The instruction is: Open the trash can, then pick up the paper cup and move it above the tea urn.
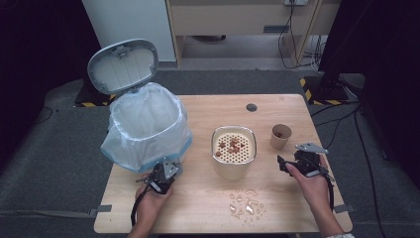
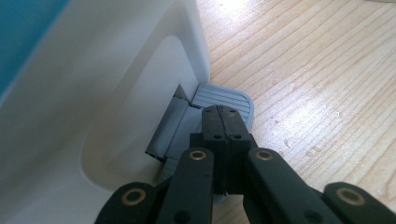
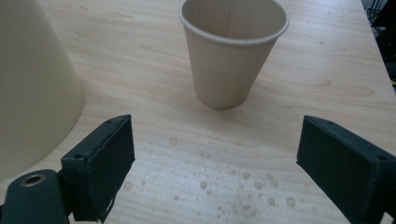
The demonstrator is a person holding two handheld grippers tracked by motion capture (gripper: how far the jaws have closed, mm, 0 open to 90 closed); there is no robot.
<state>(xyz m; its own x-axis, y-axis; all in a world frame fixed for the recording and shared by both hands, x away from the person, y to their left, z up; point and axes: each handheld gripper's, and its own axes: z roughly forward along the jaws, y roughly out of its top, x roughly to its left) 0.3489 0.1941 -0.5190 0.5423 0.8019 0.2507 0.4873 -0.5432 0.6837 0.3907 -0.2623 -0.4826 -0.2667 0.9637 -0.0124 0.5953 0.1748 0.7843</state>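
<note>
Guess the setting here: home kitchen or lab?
Likely a lab or recording room, not a kitchen: a lone wooden table on grey carpet, loose cables by plain office furniture behind, yellow-black hazard tape on the floor, and dark curtains at both sides.

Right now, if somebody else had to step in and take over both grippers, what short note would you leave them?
Left gripper: shut, holding nothing, tips pressing the grey pedal at the foot of the bin; the lid stands open.
Right gripper: open, empty, hanging over the table in front of the paper cup.
The strainer pot holds brown scraps on its perforated top; the cup also shows scraps inside. Water drops lie near the front edge.
Done: bin opened. Left, likely: tip the scraps into the bin, release the pedal.
</note>
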